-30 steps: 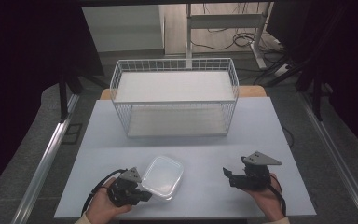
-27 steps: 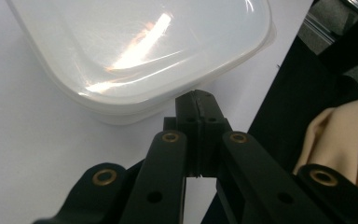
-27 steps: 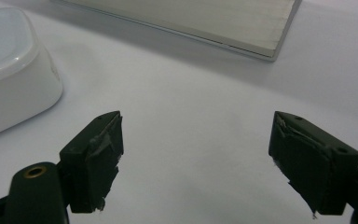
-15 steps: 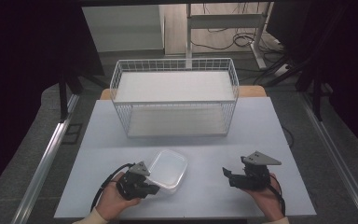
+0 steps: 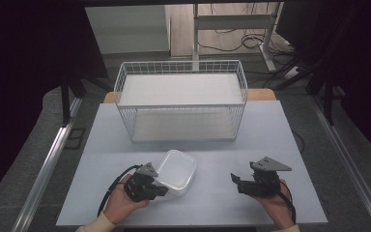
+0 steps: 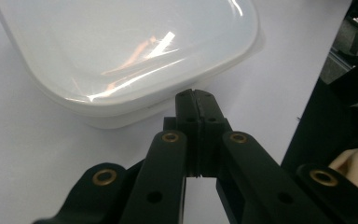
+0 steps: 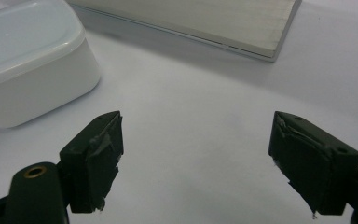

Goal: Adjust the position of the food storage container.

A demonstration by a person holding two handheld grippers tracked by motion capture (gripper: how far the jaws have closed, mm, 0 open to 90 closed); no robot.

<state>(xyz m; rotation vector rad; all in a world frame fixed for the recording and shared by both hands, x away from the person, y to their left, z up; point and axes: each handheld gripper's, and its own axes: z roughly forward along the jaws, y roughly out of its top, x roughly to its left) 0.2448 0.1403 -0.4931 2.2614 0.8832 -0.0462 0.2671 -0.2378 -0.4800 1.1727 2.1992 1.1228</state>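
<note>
A white plastic container with a glossy lid lies on the pale table, near the front and left of centre. My left gripper is at its near left corner. Its jaws are pressed together, and their tips sit right at the container's rim; I cannot tell if the thin lip is pinched. My right gripper rests on the table at the front right, open, with nothing between its fingers. In the right gripper view the container stands to the left beyond that gripper.
A large white wire basket stands across the back middle of the table; its pale floor board also appears in the right gripper view. Bare table lies between basket and grippers. Dark floor and cables surround the table.
My left gripper has pushed forward and a little to the right, and the container has shifted with it toward the basket. The right gripper has stayed where it was.
</note>
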